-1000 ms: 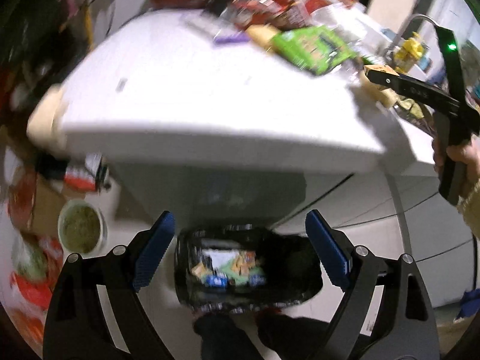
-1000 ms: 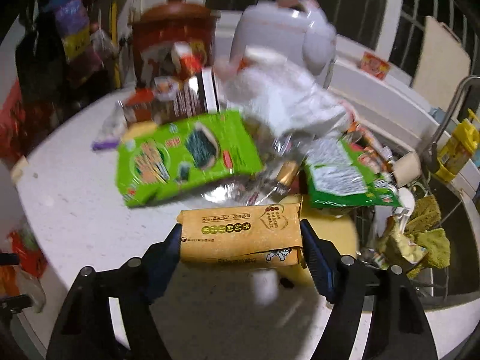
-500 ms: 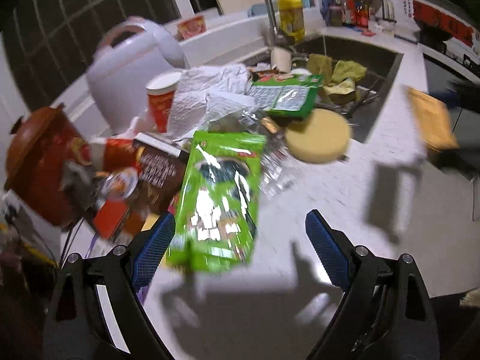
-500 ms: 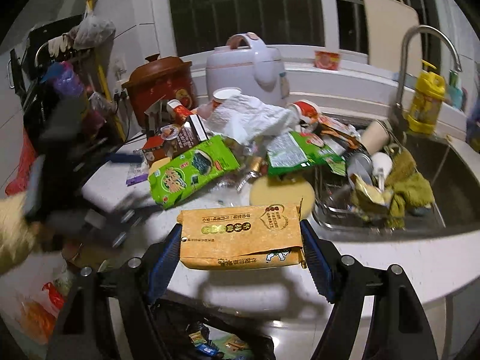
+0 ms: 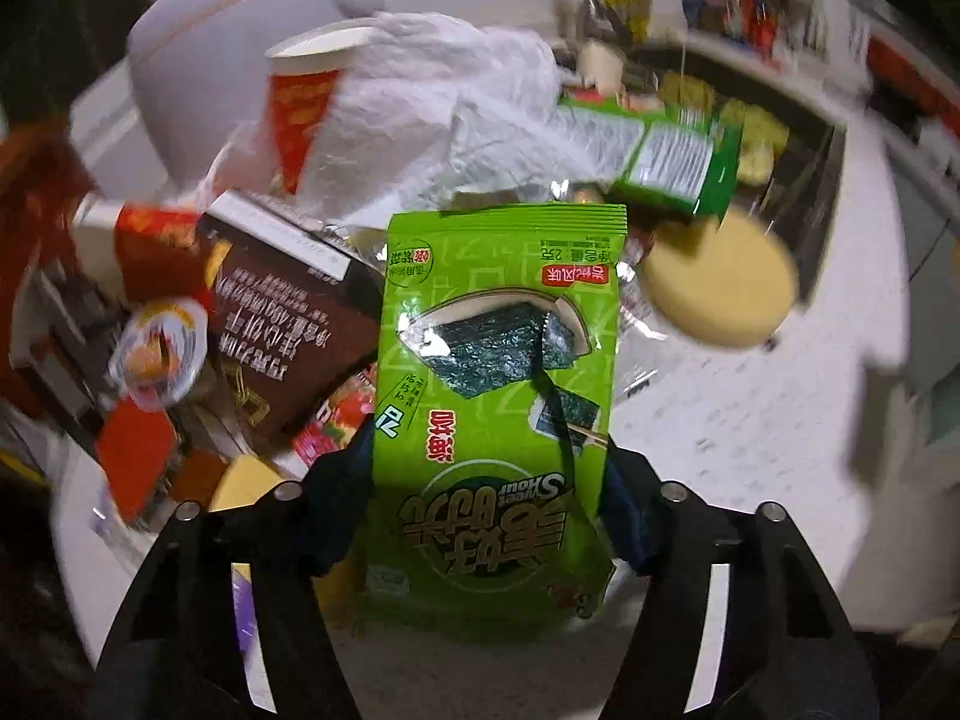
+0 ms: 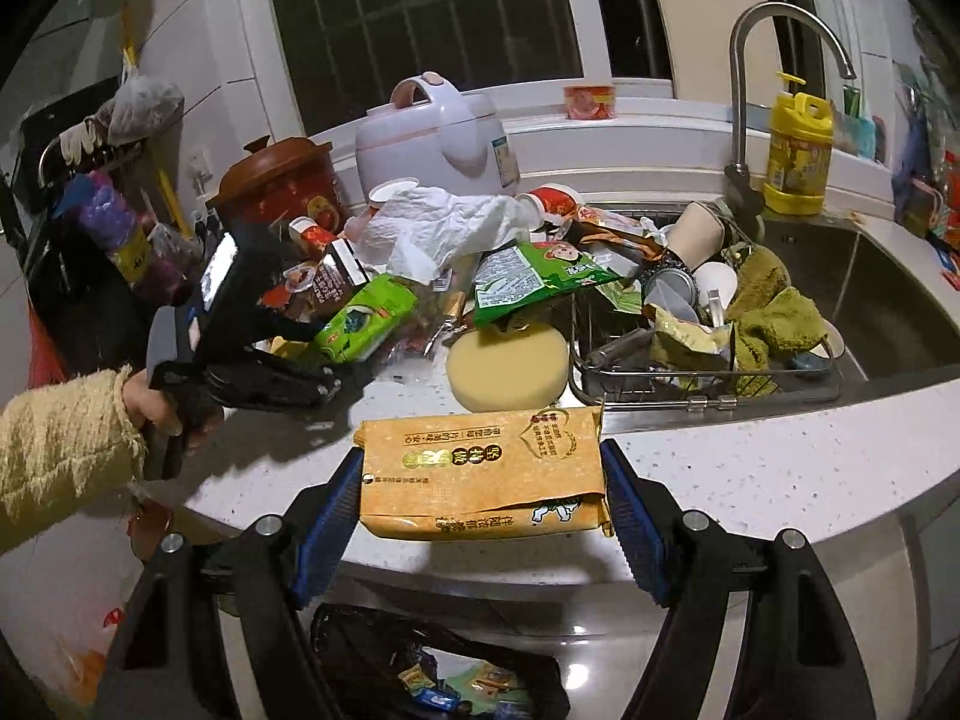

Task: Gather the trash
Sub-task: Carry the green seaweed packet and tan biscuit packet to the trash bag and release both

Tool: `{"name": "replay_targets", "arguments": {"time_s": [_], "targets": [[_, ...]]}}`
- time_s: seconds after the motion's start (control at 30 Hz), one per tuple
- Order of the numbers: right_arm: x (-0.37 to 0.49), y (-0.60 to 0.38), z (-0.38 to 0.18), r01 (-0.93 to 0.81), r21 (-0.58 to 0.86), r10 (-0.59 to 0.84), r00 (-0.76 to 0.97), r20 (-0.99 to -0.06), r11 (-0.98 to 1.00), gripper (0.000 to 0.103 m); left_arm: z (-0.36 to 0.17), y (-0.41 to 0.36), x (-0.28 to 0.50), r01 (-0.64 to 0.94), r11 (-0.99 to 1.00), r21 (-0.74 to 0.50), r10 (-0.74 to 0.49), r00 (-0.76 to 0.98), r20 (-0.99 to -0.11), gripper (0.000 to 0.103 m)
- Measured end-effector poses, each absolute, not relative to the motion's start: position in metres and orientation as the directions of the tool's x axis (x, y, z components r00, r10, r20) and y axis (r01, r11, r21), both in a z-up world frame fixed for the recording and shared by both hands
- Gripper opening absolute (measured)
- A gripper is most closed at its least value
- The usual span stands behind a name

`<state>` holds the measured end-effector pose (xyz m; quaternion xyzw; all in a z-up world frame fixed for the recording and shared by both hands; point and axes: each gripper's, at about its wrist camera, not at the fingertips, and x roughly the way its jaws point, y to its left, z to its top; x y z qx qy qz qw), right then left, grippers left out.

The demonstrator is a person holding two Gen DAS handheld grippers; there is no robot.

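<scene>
Left wrist view: the left gripper (image 5: 486, 486) has its two jaws closing in on a green seaweed snack bag (image 5: 498, 396). The bag sits between the blue pads, which look to be touching its two sides, though that part is a bit blurry. The bag lies on the white counter (image 5: 750, 450) and points toward 12 o'clock. At 10 o'clock from it is a brown box (image 5: 282, 318). At 12 o'clock is a crumpled white plastic bag (image 5: 432, 114), with a red paper cup (image 5: 300, 108) just beside it. At 2 o'clock is a round yellow sponge (image 5: 720, 288).

Right wrist view: the right gripper (image 6: 483, 498) is clamped on an orange paper packet (image 6: 480, 468), one pad on each end. The packet is held over the counter edge. At 6 o'clock, low down, is a black trash bag (image 6: 384, 660) with wrappers inside. At 9 o'clock a hand (image 6: 150, 402) in a fuzzy sleeve (image 6: 66, 444) holds the left gripper at the green bag. At 2 o'clock is the sink (image 6: 888, 288), with a wire rack (image 6: 708, 384) full of cups and a green cloth (image 6: 774, 318).
</scene>
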<state>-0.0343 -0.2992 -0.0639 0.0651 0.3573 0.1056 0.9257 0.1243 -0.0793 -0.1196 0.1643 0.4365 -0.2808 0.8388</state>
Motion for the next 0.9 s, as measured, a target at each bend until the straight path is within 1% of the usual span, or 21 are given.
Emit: {"name": "replay_targets", "arguments": {"time_s": [0.1, 0.23, 0.37, 0.43, 0.5, 0.6, 0.73, 0.8, 0.83, 0.9], "targets": [[-0.032, -0.293, -0.061, -0.172, 0.200, 0.261, 0.723, -0.640, 0.965, 0.074, -0.111, -0.064, 0.118, 0.588, 0.807, -0.052, -0.386, 0.459, -0.800, 0.060], [-0.029, -0.279, -0.052, -0.223, 0.208, 0.305, 0.721, -0.622, 0.952, 0.074, -0.089, -0.038, 0.089, 0.566, 0.809, -0.160, -0.483, 0.486, -0.728, 0.060], [-0.035, -0.259, -0.042, -0.309, 0.195, 0.361, 0.700, -0.615, 0.931, 0.074, -0.060, -0.009, 0.035, 0.568, 0.791, -0.227, -0.557, 0.516, -0.651, 0.060], [-0.043, -0.247, -0.041, -0.362, 0.190, 0.397, 0.671, -0.626, 0.912, 0.074, -0.053, 0.004, 0.002, 0.567, 0.783, -0.256, -0.580, 0.515, -0.631, 0.060], [-0.051, -0.238, -0.044, -0.403, 0.187, 0.421, 0.636, -0.646, 0.896, 0.074, -0.053, 0.014, -0.031, 0.561, 0.779, -0.278, -0.588, 0.500, -0.636, 0.060], [-0.068, -0.220, -0.062, -0.466, 0.185, 0.447, 0.549, -0.707, 0.865, 0.075, -0.069, 0.027, -0.079, 0.527, 0.783, -0.329, -0.586, 0.449, -0.675, 0.061], [-0.081, -0.200, -0.115, -0.494, 0.201, 0.431, 0.411, -0.803, 0.846, 0.075, -0.130, 0.040, -0.121, 0.399, 0.828, -0.394, -0.534, 0.347, -0.771, 0.061], [-0.084, -0.192, -0.160, -0.483, 0.213, 0.407, 0.342, -0.847, 0.849, 0.075, -0.169, 0.047, -0.132, 0.337, 0.848, -0.410, -0.510, 0.309, -0.803, 0.061], [-0.084, -0.189, -0.185, -0.471, 0.219, 0.389, 0.303, -0.870, 0.855, 0.075, -0.195, 0.049, -0.135, 0.291, 0.867, -0.404, -0.483, 0.288, -0.827, 0.061], [-0.082, -0.184, -0.228, -0.436, 0.238, 0.367, 0.240, -0.899, 0.868, 0.075, -0.232, 0.048, -0.135, 0.254, 0.884, -0.392, -0.453, 0.259, -0.853, 0.061]]}}
